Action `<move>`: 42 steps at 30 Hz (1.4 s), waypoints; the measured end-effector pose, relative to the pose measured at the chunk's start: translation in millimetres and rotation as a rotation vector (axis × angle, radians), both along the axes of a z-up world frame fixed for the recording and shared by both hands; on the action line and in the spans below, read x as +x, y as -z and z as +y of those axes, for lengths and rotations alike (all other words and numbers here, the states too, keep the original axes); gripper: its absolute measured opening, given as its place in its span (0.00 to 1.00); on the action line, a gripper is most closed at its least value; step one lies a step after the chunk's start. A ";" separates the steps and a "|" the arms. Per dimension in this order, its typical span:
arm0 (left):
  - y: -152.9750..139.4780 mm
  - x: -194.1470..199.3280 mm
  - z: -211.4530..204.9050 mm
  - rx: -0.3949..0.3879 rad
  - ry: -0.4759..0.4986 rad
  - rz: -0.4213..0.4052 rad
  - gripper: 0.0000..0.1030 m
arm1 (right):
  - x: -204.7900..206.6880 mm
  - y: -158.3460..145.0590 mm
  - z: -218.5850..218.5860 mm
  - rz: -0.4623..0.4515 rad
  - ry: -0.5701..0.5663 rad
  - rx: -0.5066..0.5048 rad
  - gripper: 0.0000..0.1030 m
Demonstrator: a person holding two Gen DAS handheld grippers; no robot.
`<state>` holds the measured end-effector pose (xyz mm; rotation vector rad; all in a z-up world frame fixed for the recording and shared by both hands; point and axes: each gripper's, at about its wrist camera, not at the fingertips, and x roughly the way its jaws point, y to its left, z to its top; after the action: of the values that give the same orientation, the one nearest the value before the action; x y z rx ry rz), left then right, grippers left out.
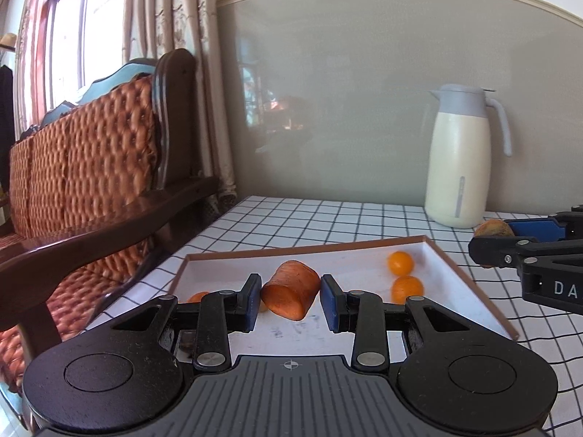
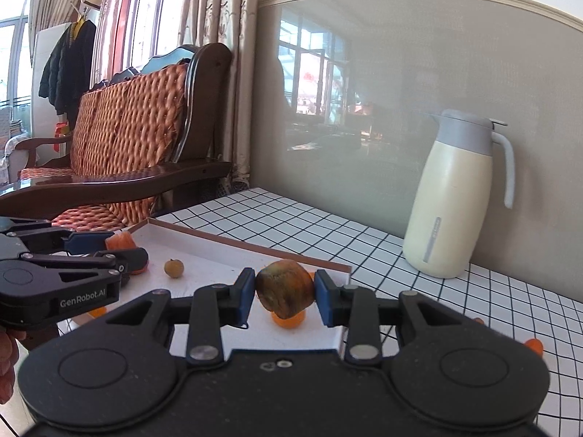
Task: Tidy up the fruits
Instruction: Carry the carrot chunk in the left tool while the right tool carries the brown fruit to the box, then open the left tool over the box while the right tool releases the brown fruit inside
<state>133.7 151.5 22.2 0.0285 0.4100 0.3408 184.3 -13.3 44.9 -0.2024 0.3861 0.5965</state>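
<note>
A: What have the left tongs (image 1: 290,296) got?

B: The carrot chunk (image 1: 291,288), pinched between both pads over the near middle of the tray (image 1: 470,276). Its long axis runs front to back, cut face toward the camera, tilted.

A: And the right tongs (image 2: 285,293)?

B: Closed on a brownish round fruit (image 2: 285,287), above the tray's near right corner, over a small orange fruit (image 2: 289,322).

A: How to finish well?

B: I'd lower each piece onto bare tray, clear of the two oranges (image 1: 400,263) at the far right corner, then release gently. The jug (image 2: 452,200) stands at the worktop's (image 2: 492,291) back edge.
</note>
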 end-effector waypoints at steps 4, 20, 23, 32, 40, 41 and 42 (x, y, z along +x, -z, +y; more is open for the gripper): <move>0.6 -0.6 17.3 0.002 -0.032 -0.002 0.34 | 3.2 1.8 12.5 -0.001 -0.012 -0.001 0.26; 7.1 31.1 65.6 -0.017 -0.092 -0.003 0.34 | 35.9 13.4 40.3 -0.006 0.015 -0.019 0.26; 10.5 38.2 69.4 -0.018 -0.093 0.002 0.34 | 47.4 14.5 40.3 -0.001 0.027 -0.023 0.26; 19.0 65.0 81.0 -0.023 -0.111 0.025 0.34 | 76.5 21.0 45.0 0.033 0.030 0.000 0.26; 25.7 90.2 95.2 -0.031 -0.133 0.043 0.34 | 101.3 30.8 47.2 0.067 0.037 0.015 0.26; 26.6 92.7 96.6 -0.035 -0.136 0.045 0.34 | 104.1 32.4 47.3 0.076 0.037 0.016 0.26; 27.1 95.2 97.2 -0.037 -0.135 0.051 0.34 | 106.4 33.6 47.9 0.083 0.036 0.017 0.26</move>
<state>228.9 248.7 -4.8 -0.0265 0.4702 0.4657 290.8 34.6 11.4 -0.1547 0.4638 0.5736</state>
